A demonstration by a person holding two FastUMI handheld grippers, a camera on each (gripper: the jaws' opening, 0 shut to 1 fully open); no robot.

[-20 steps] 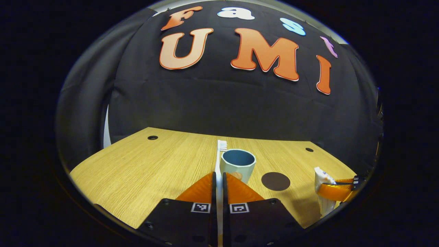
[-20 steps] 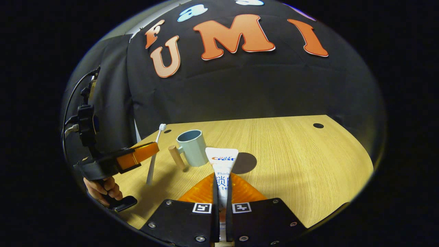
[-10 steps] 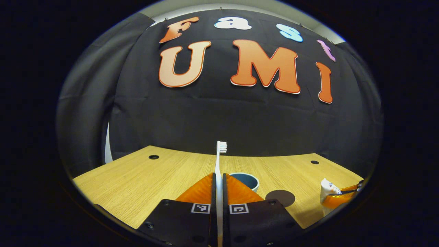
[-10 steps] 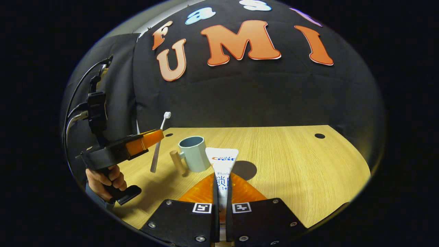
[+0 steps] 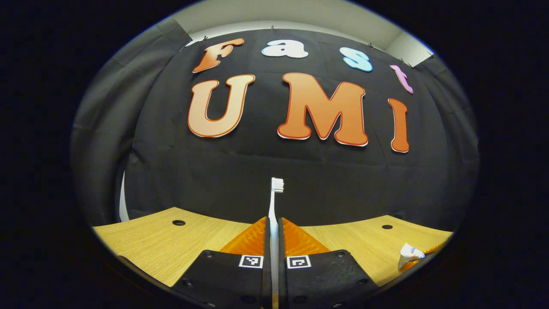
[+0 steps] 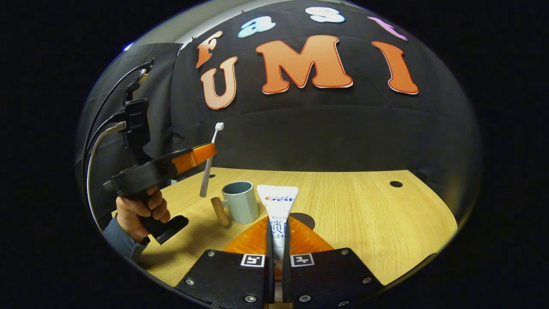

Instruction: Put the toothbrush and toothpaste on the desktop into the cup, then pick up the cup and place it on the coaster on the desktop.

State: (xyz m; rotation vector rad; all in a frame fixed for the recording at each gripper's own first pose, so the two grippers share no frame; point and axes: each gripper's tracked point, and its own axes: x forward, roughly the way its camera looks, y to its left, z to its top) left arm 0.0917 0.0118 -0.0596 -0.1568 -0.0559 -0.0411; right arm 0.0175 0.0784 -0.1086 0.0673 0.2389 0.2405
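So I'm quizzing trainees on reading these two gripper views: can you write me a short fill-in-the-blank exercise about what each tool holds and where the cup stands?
1. The left tongs are shut on the ____, bristles up.
2. The right tongs are shut on the tube of ____.
3. The cup stands upright on the wooden ____, nothing in it yet.
4. The cup's wooden handle faces the person's ____, which grips the left tool.

Missing words: toothbrush; toothpaste; desktop; hand

Printed label on toothpaste (image 6: pixel 277 199); square coded markers (image 6: pixel 252 260) on right gripper (image 6: pixel 275 223).
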